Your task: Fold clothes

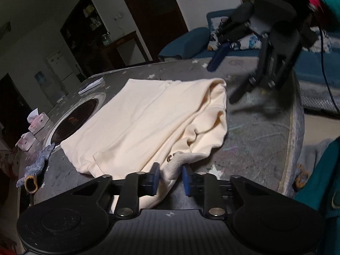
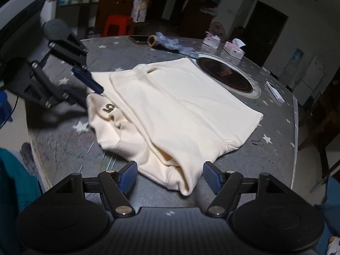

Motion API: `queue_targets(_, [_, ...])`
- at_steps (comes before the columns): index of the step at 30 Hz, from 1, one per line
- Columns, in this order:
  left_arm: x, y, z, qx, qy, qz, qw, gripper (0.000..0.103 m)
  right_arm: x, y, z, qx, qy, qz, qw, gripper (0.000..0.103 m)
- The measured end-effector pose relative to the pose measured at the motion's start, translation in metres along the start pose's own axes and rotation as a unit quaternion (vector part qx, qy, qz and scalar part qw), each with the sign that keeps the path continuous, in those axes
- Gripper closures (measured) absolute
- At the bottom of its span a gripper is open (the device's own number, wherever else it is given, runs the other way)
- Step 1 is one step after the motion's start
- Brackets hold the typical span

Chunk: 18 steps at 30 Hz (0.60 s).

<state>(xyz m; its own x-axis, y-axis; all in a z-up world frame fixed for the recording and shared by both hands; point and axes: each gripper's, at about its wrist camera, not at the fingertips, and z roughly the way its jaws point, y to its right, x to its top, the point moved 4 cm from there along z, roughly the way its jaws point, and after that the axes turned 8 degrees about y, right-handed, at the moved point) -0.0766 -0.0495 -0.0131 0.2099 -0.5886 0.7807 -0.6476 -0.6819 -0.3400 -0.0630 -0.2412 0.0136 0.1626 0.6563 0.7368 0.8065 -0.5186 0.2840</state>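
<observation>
Cream garment (image 1: 148,119) corner pinched in left tool (image 1: 170,179), right tool (image 2: 169,177) spread wide, empty.

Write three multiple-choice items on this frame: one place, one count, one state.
1. The cooktop is: A set into the table beside the garment; B on the floor; C on a chair.
2. Tissue boxes: A one; B two; C four.
3. The right gripper is: A shut on the table's edge; B shut, empty; C open around the garment's fold.
A: its ring lies flush in the tabletop. B: two pink boxes stand beyond the cooktop. C: its pads stand apart, not touching the cloth between them.
</observation>
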Motion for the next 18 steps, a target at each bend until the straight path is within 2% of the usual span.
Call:
queue_targets(4, [0.009, -0.017, -0.002, -0.002, 0.013, -0.056, 0.9984, 0.093, 0.0, -0.009, 0.003, 0.012, 0.005, -0.022, 1.0, 0.029])
queue_targets(9, [0.019, -0.046, 0.003, -0.004, 0.023, -0.133, 0.9908, 0.094, 0.001, -0.018, 0.011, 0.022, 0.018, -0.051, 0.998, 0.029])
queue_targets(12, [0.022, -0.056, 0.008, -0.007, 0.025, -0.155, 0.9876, 0.094, 0.005, -0.018, 0.02, 0.021, 0.031, -0.054, 0.998, 0.033])
queue_targets(15, [0.022, -0.062, 0.013, -0.01, 0.025, -0.169, 0.9853, 0.094, 0.01, -0.013, 0.03, 0.025, 0.035, -0.044, 0.998, 0.042])
queue_targets(16, [0.022, -0.064, 0.014, -0.013, 0.024, -0.176, 0.9841, 0.094, 0.011, -0.011, 0.033, 0.03, 0.034, -0.04, 0.998, 0.053])
queue_targets(18, [0.02, -0.066, 0.015, -0.015, 0.023, -0.18, 0.9833, 0.094, 0.012, -0.01, 0.038, 0.037, 0.035, -0.036, 0.998, 0.061])
